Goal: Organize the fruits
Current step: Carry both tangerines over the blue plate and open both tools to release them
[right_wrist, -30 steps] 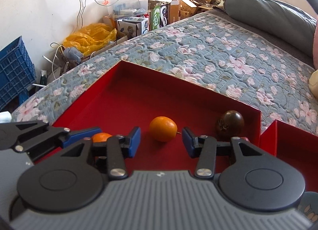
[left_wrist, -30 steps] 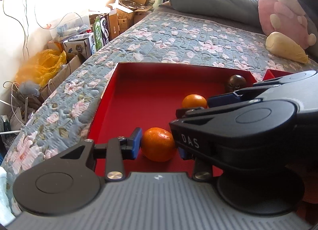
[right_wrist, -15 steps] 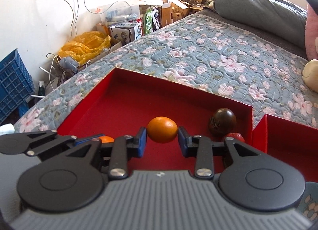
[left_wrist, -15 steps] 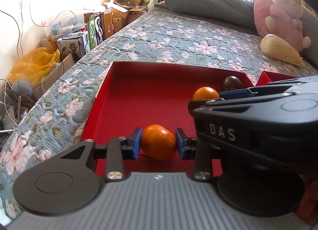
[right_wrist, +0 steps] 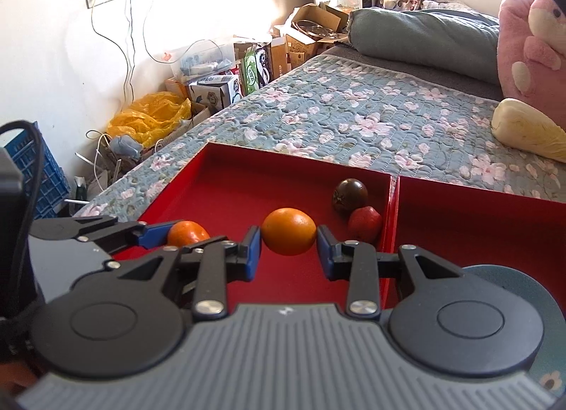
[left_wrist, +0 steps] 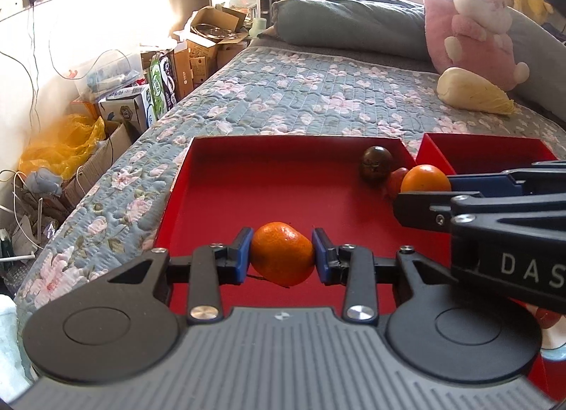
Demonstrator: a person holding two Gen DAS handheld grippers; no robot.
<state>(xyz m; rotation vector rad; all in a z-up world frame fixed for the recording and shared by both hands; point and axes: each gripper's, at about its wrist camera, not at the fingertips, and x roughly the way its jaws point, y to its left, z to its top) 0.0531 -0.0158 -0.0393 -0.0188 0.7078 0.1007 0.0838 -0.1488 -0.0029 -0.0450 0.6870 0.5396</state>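
Observation:
A red tray [left_wrist: 219, 190] lies on the bed, with a second red tray [left_wrist: 477, 151] to its right. My left gripper [left_wrist: 283, 254] is shut on a mandarin [left_wrist: 283, 252] and holds it above the tray's near part. My right gripper [right_wrist: 288, 245] is shut on an orange [right_wrist: 288, 231], also seen in the left wrist view [left_wrist: 424, 178]. A dark tomato [right_wrist: 350, 194] and a red fruit [right_wrist: 364, 219] lie in the first tray's far right corner. The second tray [right_wrist: 477, 219] shows no fruit.
The trays sit on a flowered quilt [left_wrist: 318, 98]. A pale cabbage [left_wrist: 470, 91], a pink plush toy [left_wrist: 474, 17] and a grey pillow [left_wrist: 353, 28] lie further back. Boxes and a yellow bag [left_wrist: 60, 148] stand on the floor to the left.
Both grippers have closed on their fruits and risen. The right gripper with the orange has shifted right toward the tray's far right corner.

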